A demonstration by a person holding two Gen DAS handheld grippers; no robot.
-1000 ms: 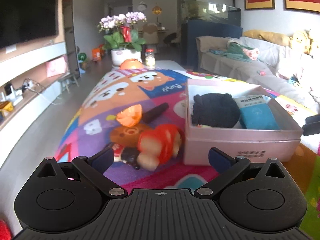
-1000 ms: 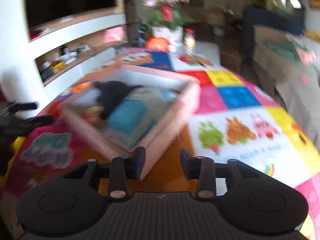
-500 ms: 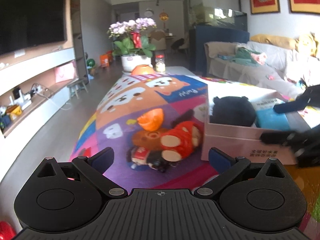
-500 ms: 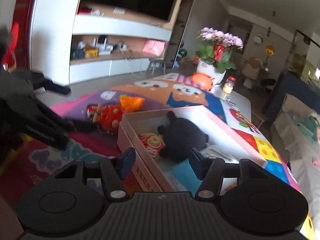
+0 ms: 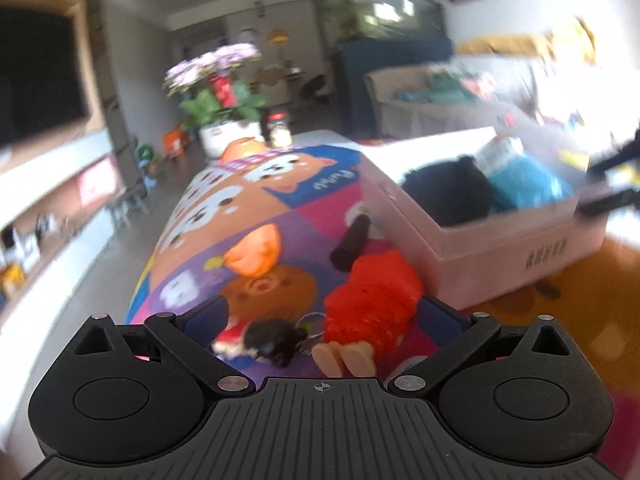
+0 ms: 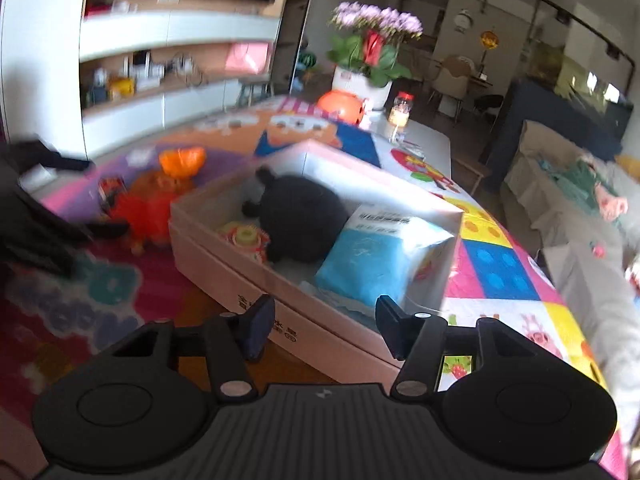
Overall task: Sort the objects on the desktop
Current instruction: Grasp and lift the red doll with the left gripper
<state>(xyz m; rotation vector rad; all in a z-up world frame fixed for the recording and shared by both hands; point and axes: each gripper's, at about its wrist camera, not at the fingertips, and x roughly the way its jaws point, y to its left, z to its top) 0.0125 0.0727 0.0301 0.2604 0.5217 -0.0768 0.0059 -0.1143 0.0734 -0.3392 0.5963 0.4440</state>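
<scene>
A red plush doll (image 5: 370,304) with a keyring and a small dark figure (image 5: 272,342) lies on the colourful mat, between the spread fingers of my open left gripper (image 5: 320,316). An orange toy (image 5: 256,252) and a black stick (image 5: 352,240) lie just beyond. The pink box (image 5: 500,252) to the right holds a black plush (image 6: 300,216), a blue packet (image 6: 380,264) and a small round toy (image 6: 244,238). My right gripper (image 6: 322,322) is open and empty over the box's near edge (image 6: 304,332). The red doll (image 6: 144,208) shows left of the box.
A flower pot (image 5: 220,120), an orange round thing (image 5: 244,148) and a glass jar (image 5: 278,130) stand at the table's far end. A sofa (image 6: 580,200) runs along the right; a TV shelf (image 6: 160,80) lies left. The left gripper (image 6: 36,216) shows dark at the left.
My left gripper has moved forward and down, so the red doll now lies between its fingers. My right gripper has moved closer over the box's near edge.
</scene>
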